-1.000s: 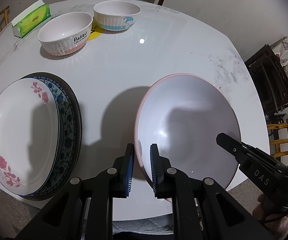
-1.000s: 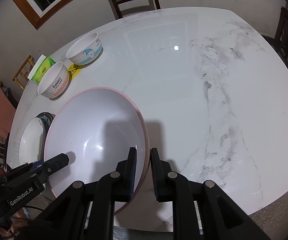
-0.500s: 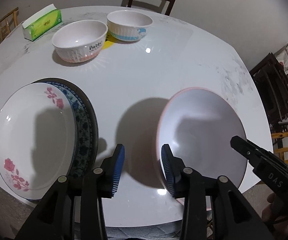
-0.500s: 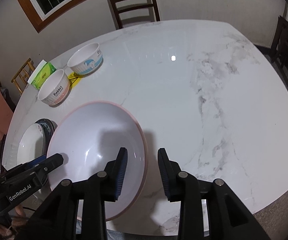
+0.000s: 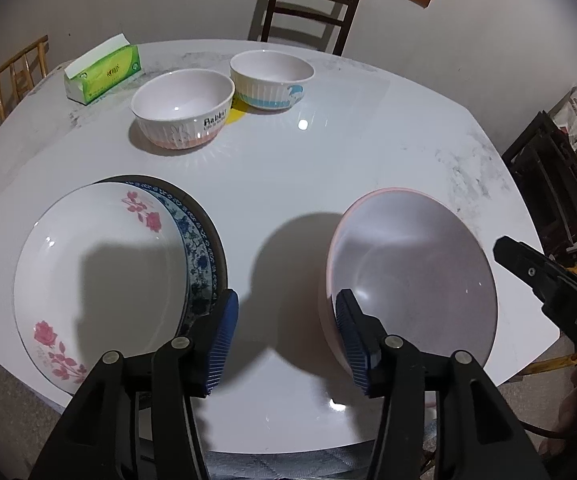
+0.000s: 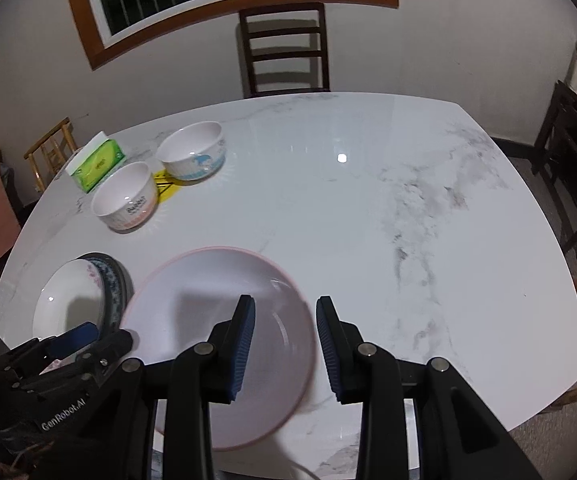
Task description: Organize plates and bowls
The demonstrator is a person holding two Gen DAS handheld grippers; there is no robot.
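A large pink-rimmed bowl (image 5: 408, 280) (image 6: 192, 320) rests on the white marble table (image 5: 328, 168) near its front edge. My left gripper (image 5: 286, 308) hovers over the bare table just left of the bowl. Its jaws are opening, nothing is between them, and the right pad hangs over the bowl's left rim. My right gripper (image 6: 285, 308) is open above the bowl's right rim without touching it. To the left lies a stack of plates, with a white rose plate (image 5: 100, 272) on a blue-patterned plate (image 5: 196, 248). Farther back stand a rabbit bowl (image 5: 182, 108) and a blue-trimmed bowl (image 5: 270, 78).
A green tissue box (image 5: 102, 72) sits at the back left, beside the small bowls. A dark wooden chair (image 6: 284, 48) stands behind the table, and dark furniture (image 6: 576, 184) lines the right side. The table's right half (image 6: 428, 220) is bare marble.
Both grippers were shut on the pink bowl's rim, left and right. Both have opened, let it go and drawn back upward; the bowl now lies on the table.
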